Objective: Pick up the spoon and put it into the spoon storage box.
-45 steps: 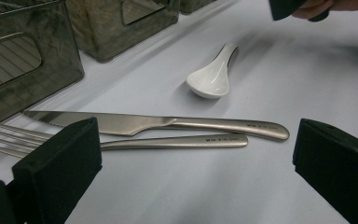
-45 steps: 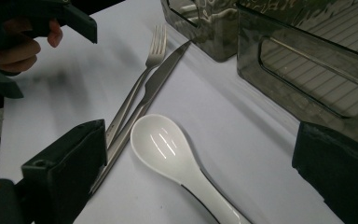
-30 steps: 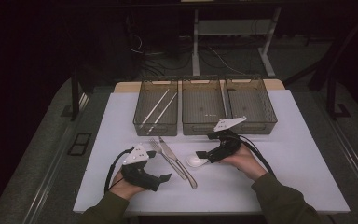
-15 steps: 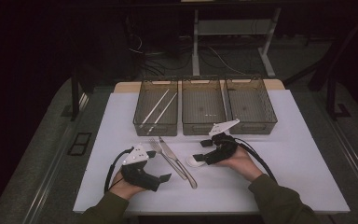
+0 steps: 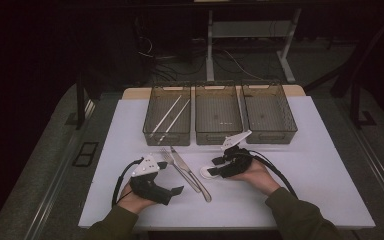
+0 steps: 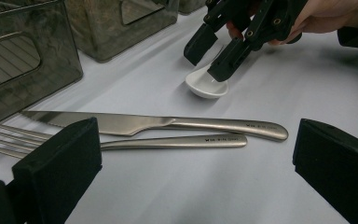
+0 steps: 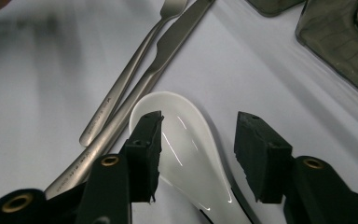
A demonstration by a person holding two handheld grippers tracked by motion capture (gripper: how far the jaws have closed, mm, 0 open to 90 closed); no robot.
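Three clear bins stand in a row along the far edge of the white mat (image 5: 320, 165). Going from left to right, the left bin (image 5: 167, 116) holds two chopsticks (image 5: 172, 114) lying slantwise side by side, the middle bin (image 5: 218, 113) and the right bin (image 5: 269, 111) show bare floors as far as the high view can tell.

One left gripper (image 5: 172, 191) rests low on the mat near the front edge, held in the person's left hand (image 5: 136, 199). Its jaws stand wide apart with nothing between them; in the left gripper view they frame the cutlery from either side without touching it.

Two metal pieces lie just right of it, side by side and slanted: one fork (image 5: 176, 165) and one knife (image 5: 192, 172), handles toward the person, touching or nearly touching along their length.

One white spoon (image 7: 186, 149) lies on the mat just right of the knife, its bowl near the knife's handle. The right gripper (image 5: 216, 166), held in the right hand (image 5: 258, 175), is down over it. Its jaws have just been closing, and the spoon sits between them. In the right gripper view one pad overlaps the spoon's rim on one side, while a gap shows between the other pad and the spoon, so the grip is not yet clamped. The spoon lies flat on the mat, in front of the gap between the middle and right bins.
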